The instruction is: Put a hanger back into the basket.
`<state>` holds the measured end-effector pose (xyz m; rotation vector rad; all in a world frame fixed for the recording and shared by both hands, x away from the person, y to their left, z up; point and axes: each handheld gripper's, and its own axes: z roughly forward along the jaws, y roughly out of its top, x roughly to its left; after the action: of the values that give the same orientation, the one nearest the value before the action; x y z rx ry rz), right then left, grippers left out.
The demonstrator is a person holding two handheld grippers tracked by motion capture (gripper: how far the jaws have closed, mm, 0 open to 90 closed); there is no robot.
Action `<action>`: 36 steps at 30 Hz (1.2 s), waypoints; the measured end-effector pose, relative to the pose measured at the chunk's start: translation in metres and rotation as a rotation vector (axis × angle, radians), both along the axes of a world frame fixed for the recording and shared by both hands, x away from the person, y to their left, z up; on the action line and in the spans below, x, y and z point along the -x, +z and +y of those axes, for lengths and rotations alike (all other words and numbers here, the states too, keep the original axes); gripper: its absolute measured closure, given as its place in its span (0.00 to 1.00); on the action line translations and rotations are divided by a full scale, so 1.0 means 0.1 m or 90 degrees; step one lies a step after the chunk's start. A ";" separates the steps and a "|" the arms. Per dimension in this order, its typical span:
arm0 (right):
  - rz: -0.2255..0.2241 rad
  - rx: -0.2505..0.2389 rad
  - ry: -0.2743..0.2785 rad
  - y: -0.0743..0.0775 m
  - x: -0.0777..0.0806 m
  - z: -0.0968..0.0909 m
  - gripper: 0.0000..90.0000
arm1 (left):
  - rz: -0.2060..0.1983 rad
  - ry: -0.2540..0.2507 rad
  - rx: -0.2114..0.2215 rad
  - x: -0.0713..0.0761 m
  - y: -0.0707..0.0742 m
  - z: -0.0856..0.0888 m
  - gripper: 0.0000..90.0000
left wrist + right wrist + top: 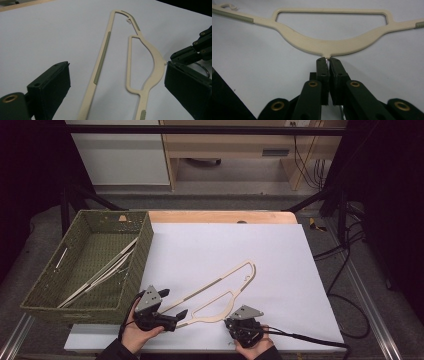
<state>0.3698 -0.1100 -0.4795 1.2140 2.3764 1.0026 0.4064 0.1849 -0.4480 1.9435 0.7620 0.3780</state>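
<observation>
While a hanger [220, 292] lies there, white board [280, 265] covers the wooden table [220, 216].

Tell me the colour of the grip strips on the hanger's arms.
Dull olive green on the cream hanger; the strips show best in the left gripper view.

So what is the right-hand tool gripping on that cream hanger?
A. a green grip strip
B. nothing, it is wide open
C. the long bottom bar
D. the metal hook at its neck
D: in the right gripper view the right gripper is shut on the metal hook at the neck of the hanger.
</observation>
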 end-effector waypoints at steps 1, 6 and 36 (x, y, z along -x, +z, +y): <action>0.004 -0.003 -0.002 0.00 -0.01 0.00 0.99 | -0.002 -0.002 -0.001 0.00 0.00 -0.01 0.07; 0.022 -0.016 -0.008 0.02 -0.04 -0.01 0.99 | 0.000 -0.014 -0.005 0.01 0.01 -0.06 0.07; 0.003 -0.053 0.016 0.31 -0.12 -0.13 1.00 | 0.044 -0.176 -0.205 -0.14 -0.12 -0.99 0.31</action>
<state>0.3821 -0.1228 -0.4484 1.2198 2.3807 1.1176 0.4202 0.0854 -0.4598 2.3403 0.4856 0.2771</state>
